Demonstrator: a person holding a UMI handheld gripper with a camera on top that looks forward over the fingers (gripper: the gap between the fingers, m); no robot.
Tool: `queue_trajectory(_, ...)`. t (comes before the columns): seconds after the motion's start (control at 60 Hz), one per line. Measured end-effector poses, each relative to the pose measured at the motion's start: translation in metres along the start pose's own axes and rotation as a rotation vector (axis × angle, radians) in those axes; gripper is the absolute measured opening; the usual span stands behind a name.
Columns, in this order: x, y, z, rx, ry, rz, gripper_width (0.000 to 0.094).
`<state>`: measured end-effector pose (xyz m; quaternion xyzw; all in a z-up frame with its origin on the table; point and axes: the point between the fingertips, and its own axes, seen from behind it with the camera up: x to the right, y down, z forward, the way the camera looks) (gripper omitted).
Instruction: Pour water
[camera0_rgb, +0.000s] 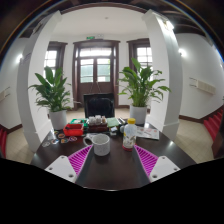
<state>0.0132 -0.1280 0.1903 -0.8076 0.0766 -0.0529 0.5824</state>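
Gripper is open, nothing between the fingers, pink pads facing each other across a wide gap over the near table edge.

Key relation: white mug sits just ahead of the fingers, slightly left of the centreline, upright, handle toward the left. The bottle, clear with a yellowish cap, stands just right of the mug, near it but apart, long axis vertical. It lies ahead and a bit right of centre, nearer the right finger. My read: the bottle is the pour source and the mug the target, so the next move is forward and slightly right to straddle the bottle. Too small to tell whether the cap is on tight or how full it is.

Left to right on the round dark table: something glassy at the left rim, can't identify it; red box-like item toward the back; mixed clutter at the back centre; mug; bottle; a light flat item at the right, likely paper.

Room: potted plant at left, dark chair behind the table, window-door at centre back, second plant at right, white columns on both sides.
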Motion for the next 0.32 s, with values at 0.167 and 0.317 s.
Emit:
queue_trajectory(0.167,-0.012,0.002,-0.02,0.0,-0.006,-0.027,0.0782)
queue_trajectory(0.317,-0.017,0.002,-0.028,0.003,-0.011,-0.041,0.0781)
